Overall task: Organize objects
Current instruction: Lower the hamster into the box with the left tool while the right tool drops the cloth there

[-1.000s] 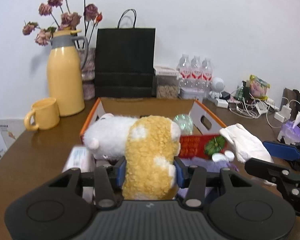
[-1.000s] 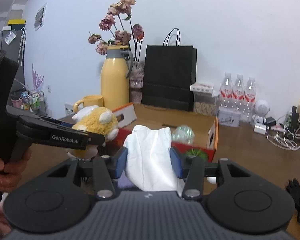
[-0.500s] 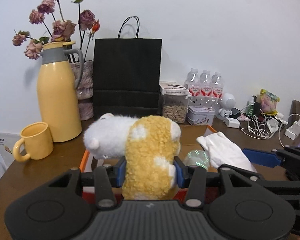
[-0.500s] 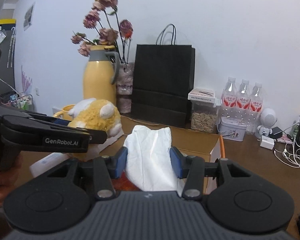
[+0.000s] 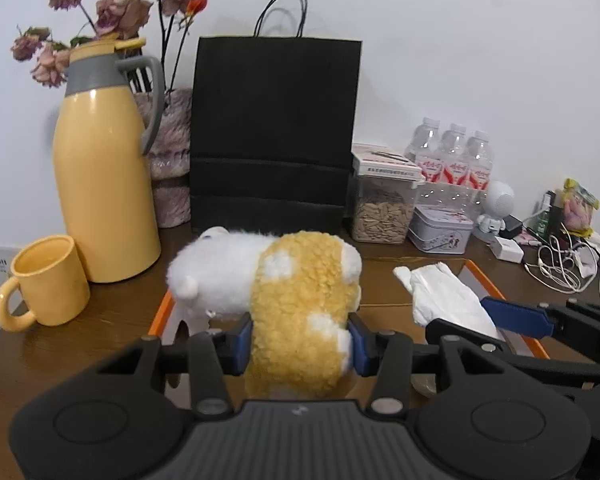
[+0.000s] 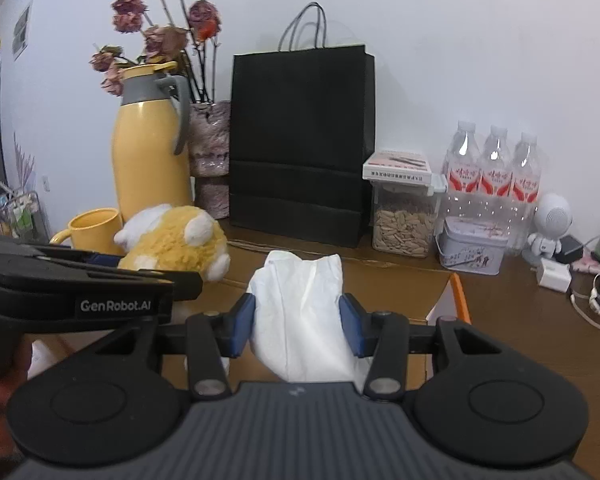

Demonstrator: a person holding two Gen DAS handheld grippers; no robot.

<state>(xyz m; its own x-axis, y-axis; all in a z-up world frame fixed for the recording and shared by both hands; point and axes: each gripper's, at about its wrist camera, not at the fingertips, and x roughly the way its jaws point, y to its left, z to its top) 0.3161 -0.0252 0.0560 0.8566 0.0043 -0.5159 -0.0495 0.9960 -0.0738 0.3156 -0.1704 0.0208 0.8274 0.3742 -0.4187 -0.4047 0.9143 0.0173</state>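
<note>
The left gripper [image 5: 300, 340] has its blue fingers [image 5: 242, 340] clamped on one plush toy [image 5: 284, 292], yellow and white, pinched at its yellow end with the white end sticking out to the left. The right gripper [image 6: 298, 326] has its fingers [image 6: 242, 326] clamped on one white cloth bundle [image 6: 300, 312]. Both loads hang over one open cardboard box [image 6: 444, 292] with orange rims; its far edge lies just ahead of the fingers.

Behind the box, along the wall, the bench [image 5: 100, 332] carries one yellow mug [image 5: 46, 282], one yellow thermos jug [image 5: 104, 176], one vase of dried roses [image 5: 172, 160], one black paper bag [image 5: 274, 132], one seed jar [image 5: 382, 200], one tin [image 5: 440, 232] and three water bottles [image 5: 454, 160]. Bare bench shows only in a narrow strip between box and back row. Both grippers point slightly downward, side by side and close together.
</note>
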